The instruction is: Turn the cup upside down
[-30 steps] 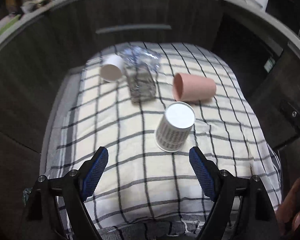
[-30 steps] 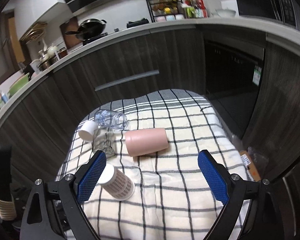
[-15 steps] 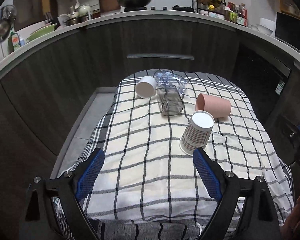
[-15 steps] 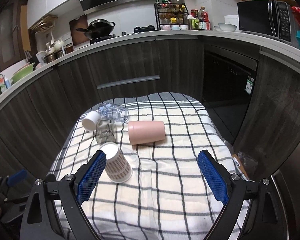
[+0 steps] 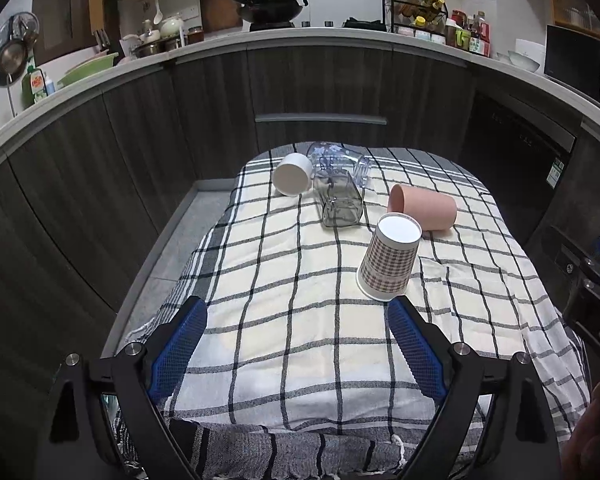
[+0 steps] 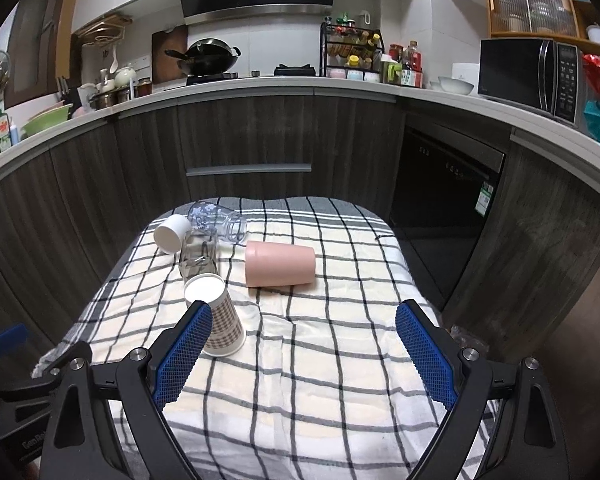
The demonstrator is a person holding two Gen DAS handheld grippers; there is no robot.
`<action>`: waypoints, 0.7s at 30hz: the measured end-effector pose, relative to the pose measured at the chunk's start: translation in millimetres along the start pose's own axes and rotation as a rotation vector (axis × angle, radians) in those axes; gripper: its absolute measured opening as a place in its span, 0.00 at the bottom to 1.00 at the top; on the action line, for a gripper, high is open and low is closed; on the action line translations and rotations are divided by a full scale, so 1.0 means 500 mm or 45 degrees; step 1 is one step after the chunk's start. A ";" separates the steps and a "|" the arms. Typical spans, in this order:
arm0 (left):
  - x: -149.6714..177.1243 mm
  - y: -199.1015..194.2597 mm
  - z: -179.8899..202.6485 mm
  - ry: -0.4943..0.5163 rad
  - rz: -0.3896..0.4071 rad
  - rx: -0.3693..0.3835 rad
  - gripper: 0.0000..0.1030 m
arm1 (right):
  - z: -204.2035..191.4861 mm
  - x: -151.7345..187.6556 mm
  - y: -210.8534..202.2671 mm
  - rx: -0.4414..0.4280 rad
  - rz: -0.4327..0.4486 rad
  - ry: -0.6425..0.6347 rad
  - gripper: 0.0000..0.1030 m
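Both my grippers, left (image 5: 296, 346) and right (image 6: 302, 354), hang spread and empty; the checked paper cup (image 5: 389, 257) stands rim-down just ahead of them on rumpled cloth (image 5: 300, 280), where a nudge could topple it.

Both cameras sit just behind their own blue fingers, above the near edge of the checked cloth (image 5: 300, 280), looking forward and slightly down across it toward the dark cabinets (image 5: 320, 92) and the counter. The left view stands toward the near left of the cloth; the plaid cup (image 5: 388, 258) falls right of its centre, close ahead. The right view stands toward the near right, tilted a little higher, taking in the microwave (image 6: 530, 74); there the plaid cup (image 6: 216, 320) sits low left. Both share the cloth (image 6: 320, 320), the pink cup (image 5: 424, 210) (image 6: 280, 262), the wok (image 5: 274, 0) (image 6: 210, 56).
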State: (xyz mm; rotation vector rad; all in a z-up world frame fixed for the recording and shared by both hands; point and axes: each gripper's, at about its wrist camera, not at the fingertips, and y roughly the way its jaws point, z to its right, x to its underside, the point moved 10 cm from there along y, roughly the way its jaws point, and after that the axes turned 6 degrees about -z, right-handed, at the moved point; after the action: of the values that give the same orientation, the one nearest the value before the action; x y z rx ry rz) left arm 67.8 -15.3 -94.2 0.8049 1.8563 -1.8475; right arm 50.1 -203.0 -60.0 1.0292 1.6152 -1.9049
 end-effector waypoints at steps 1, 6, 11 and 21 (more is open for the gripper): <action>0.000 -0.001 0.000 0.001 0.003 0.000 0.91 | -0.002 0.000 -0.003 0.003 0.007 -0.011 0.90; 0.001 -0.006 -0.008 -0.009 0.016 -0.012 0.93 | -0.011 0.000 -0.013 0.006 0.029 -0.042 0.90; 0.006 -0.010 -0.015 -0.025 0.025 -0.025 0.99 | -0.019 0.001 -0.023 0.001 0.048 -0.067 0.90; 0.008 -0.016 -0.021 -0.035 0.043 -0.036 1.00 | -0.021 0.004 -0.024 -0.015 0.047 -0.072 0.91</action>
State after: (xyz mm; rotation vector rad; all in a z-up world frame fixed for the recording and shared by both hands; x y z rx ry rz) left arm 60.5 -4.3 -90.2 0.7925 1.8369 -1.7991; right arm 42.9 -189.8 -54.5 0.9852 1.5635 -1.8815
